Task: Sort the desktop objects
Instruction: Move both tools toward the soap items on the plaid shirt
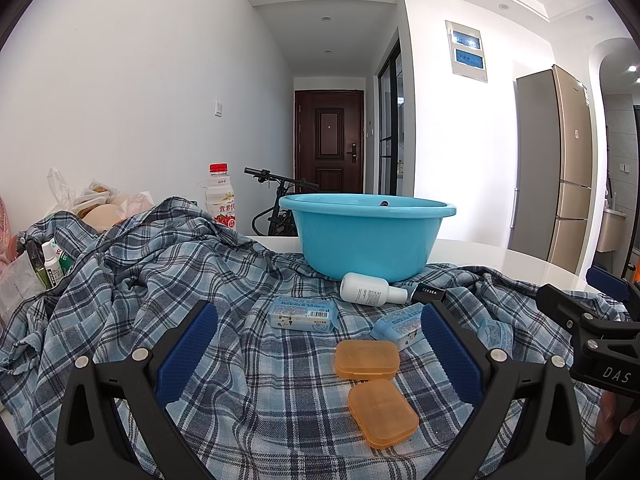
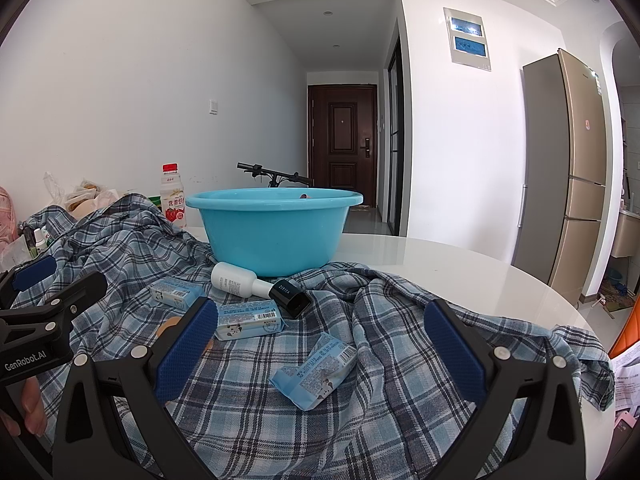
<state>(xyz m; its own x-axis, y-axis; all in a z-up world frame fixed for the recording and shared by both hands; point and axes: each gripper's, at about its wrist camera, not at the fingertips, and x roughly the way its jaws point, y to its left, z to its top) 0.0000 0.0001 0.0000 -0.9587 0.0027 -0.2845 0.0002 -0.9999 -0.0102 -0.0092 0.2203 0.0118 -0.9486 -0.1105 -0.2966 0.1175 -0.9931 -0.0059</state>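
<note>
A blue basin (image 1: 366,236) (image 2: 274,228) stands at the back of a plaid cloth (image 1: 160,280) (image 2: 400,360). In front of it lie a white bottle (image 1: 370,289) (image 2: 236,280), a black box (image 1: 430,293) (image 2: 292,297), three light-blue tissue packs (image 1: 303,314) (image 1: 400,326) (image 2: 314,368), and two orange cases (image 1: 366,359) (image 1: 382,413). My left gripper (image 1: 320,354) is open and empty, low over the cloth near the orange cases. My right gripper (image 2: 320,354) is open and empty above a tissue pack.
A red-capped drink bottle (image 1: 221,196) (image 2: 173,196), plastic bags (image 1: 92,200) and small bottles (image 1: 52,264) crowd the left back. The round white table (image 2: 460,268) shows at the right. A fridge (image 1: 560,168), a bicycle (image 1: 276,200) and a hallway door (image 1: 330,140) are beyond.
</note>
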